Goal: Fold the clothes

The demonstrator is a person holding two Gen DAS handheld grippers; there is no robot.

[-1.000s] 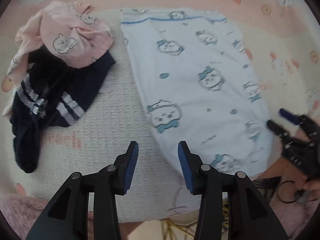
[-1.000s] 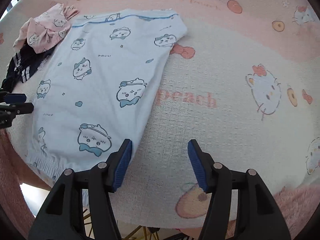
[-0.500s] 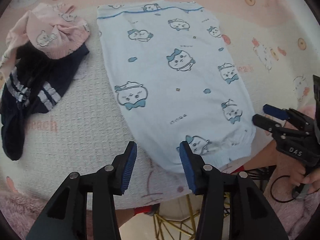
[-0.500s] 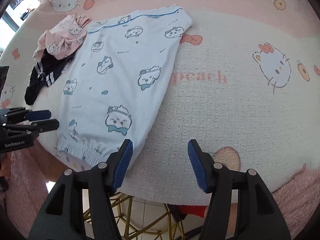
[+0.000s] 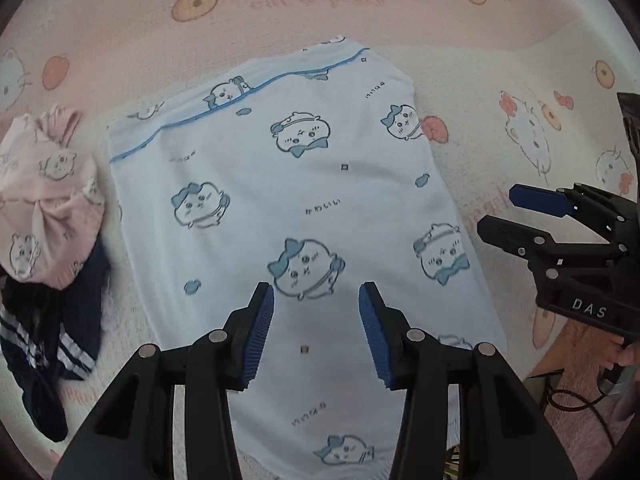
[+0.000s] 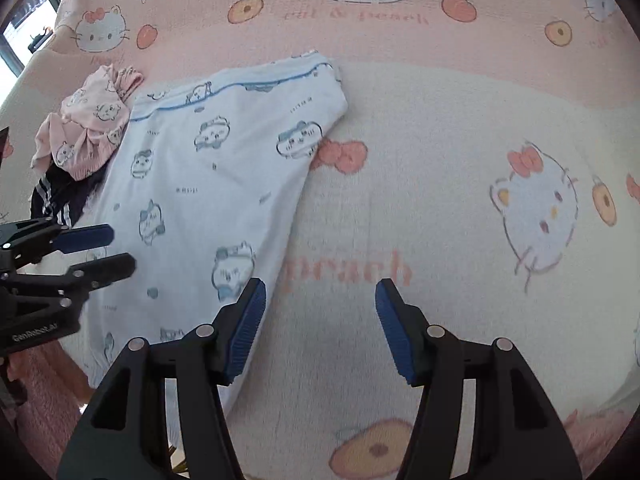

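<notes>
Both your left gripper (image 5: 316,334) and right gripper (image 6: 320,326) hover open-jawed; next, grasp the pale-blue pajama pants' (image 5: 288,208) cuffs to fold.

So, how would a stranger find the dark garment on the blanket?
Start at the big light-blue garment spread on the pink blanket. At its left lies a pink garment; the navy garment sits partly under that, the only dark one, with white stripes.

The pale blue garment (image 5: 296,208) (cartoon animal print, blue piping near its far end) lies flat, spread lengthwise.
</notes>
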